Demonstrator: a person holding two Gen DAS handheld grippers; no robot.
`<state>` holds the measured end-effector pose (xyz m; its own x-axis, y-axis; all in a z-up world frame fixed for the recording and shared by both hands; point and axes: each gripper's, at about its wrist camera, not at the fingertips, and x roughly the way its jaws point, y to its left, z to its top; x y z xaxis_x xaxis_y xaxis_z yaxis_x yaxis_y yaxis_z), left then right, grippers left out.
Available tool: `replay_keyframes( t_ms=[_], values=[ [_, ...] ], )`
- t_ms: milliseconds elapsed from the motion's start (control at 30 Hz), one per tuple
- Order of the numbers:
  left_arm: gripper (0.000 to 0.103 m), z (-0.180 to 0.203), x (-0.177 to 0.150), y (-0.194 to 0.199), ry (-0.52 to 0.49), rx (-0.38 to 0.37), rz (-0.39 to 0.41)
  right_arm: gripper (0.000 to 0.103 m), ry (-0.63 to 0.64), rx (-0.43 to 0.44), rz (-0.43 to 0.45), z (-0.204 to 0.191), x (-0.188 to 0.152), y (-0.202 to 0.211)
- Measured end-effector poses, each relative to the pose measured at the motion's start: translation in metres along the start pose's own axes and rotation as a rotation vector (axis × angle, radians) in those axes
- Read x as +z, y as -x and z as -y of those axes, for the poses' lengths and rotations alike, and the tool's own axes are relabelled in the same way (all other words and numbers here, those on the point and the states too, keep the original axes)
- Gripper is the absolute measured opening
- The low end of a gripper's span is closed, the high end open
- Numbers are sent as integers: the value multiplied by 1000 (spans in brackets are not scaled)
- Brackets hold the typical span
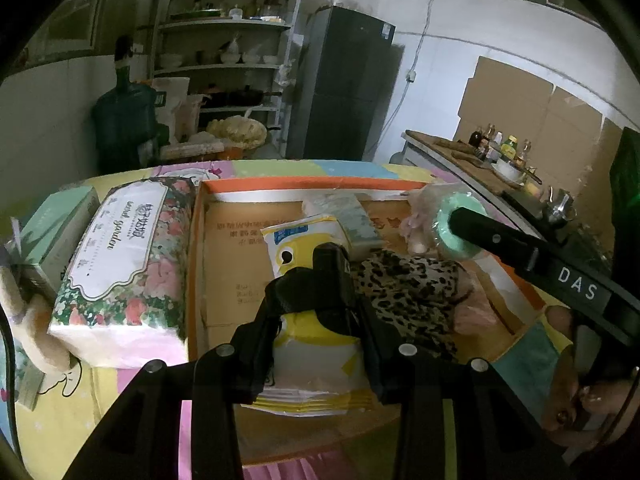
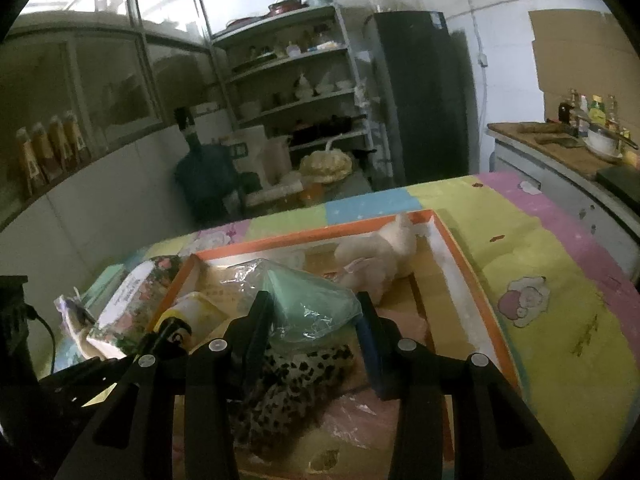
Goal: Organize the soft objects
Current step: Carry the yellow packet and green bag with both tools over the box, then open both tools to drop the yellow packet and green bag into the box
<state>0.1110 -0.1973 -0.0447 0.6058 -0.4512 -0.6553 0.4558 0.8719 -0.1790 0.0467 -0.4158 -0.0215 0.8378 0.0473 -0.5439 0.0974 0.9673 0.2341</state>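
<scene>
My left gripper point(image 1: 316, 280) is shut on a yellow and white tissue pack point(image 1: 304, 248) and holds it over the orange-rimmed cardboard box point(image 1: 196, 240). My right gripper point(image 2: 312, 308) is shut on a mint green roll in clear plastic wrap point(image 2: 308, 300), also over the box point(image 2: 460, 252); the roll also shows in the left wrist view point(image 1: 456, 224). A leopard-print cloth point(image 1: 408, 288) lies in the box, below the right gripper point(image 2: 288, 376). A cream plush toy point(image 2: 380, 256) lies at the box's far end. A wrapped grey-green pack point(image 1: 348, 212) lies in the box.
A floral tissue pack point(image 1: 120, 256) and a green box point(image 1: 52, 224) lie left of the cardboard box on the pastel patchwork tablecloth point(image 2: 560, 280). A beige plush point(image 1: 36, 332) lies at the left edge. A pink plastic bag point(image 2: 360, 412) lies in the box. A counter with bottles point(image 1: 500, 148) stands to the right.
</scene>
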Motion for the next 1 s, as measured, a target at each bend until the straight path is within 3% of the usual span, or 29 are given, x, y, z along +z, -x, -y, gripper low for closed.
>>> replay_keyframes(
  t_ms=[767, 1000],
  values=[
    [40, 2, 6, -23, 5, 21, -56, 44, 69, 3, -132, -14, -6, -50],
    [43, -4, 7, -23, 47, -26, -56, 46, 36, 17, -145, -9, -8, -52]
  ],
)
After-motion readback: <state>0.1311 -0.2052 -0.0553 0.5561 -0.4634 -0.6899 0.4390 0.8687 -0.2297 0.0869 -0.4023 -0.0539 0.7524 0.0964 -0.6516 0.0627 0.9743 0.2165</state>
